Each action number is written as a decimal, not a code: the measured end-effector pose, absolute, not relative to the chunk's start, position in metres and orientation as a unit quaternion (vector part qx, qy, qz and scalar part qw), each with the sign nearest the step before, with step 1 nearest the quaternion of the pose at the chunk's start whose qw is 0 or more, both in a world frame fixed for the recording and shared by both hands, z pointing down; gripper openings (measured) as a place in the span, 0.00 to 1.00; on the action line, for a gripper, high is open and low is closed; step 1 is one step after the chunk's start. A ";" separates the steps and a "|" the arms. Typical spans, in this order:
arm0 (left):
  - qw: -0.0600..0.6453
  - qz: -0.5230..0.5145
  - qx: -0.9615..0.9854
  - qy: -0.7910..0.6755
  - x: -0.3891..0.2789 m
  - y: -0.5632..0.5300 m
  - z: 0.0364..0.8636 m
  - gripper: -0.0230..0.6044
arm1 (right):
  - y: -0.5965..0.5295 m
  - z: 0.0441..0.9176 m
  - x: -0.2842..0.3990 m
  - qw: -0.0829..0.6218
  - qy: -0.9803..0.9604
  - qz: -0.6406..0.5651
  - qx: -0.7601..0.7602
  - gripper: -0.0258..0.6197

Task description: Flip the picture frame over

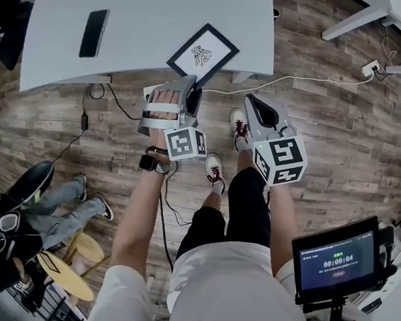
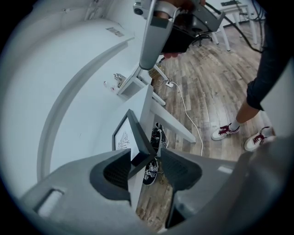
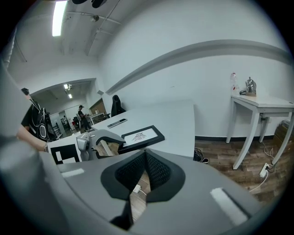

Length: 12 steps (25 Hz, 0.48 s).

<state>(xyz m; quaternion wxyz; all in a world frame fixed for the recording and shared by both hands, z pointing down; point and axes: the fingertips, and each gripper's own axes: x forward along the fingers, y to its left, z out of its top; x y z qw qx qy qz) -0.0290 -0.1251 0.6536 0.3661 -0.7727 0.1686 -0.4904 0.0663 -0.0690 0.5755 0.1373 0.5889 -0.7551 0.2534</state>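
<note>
The black picture frame (image 1: 203, 53) lies face up on the grey table (image 1: 152, 9), its drawing showing, with its near corner at the table's front edge. My left gripper (image 1: 191, 92) is at that corner. In the left gripper view, the frame (image 2: 125, 135) pokes its corner between the wide-apart jaws of my left gripper (image 2: 146, 165), which is open. My right gripper (image 1: 257, 111) hangs over the floor right of the table edge; in its own view my right gripper (image 3: 146, 158) has its pads together on nothing. That view also shows the frame (image 3: 140, 136) and the left gripper (image 3: 98, 140).
A dark phone (image 1: 94, 32) lies further left on the table. A white cable (image 1: 302, 78) runs across the wood floor. A small monitor (image 1: 339, 262) stands at the lower right, and a seated person (image 1: 6, 243) with a yellow stool (image 1: 75, 264) at the lower left. A white side table (image 3: 262, 103) stands by the wall.
</note>
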 end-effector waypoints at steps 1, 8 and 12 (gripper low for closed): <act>0.369 -0.490 -0.772 0.170 -0.030 -0.126 0.654 0.36 | -0.068 0.576 0.066 0.134 -0.755 0.257 0.588 0.04; 0.370 -0.471 -0.781 0.175 -0.027 -0.126 0.649 0.30 | -0.067 0.576 0.067 0.124 -0.754 0.262 0.589 0.04; 0.367 -0.461 -0.789 0.176 -0.025 -0.126 0.644 0.27 | -0.071 0.574 0.068 0.125 -0.753 0.259 0.592 0.04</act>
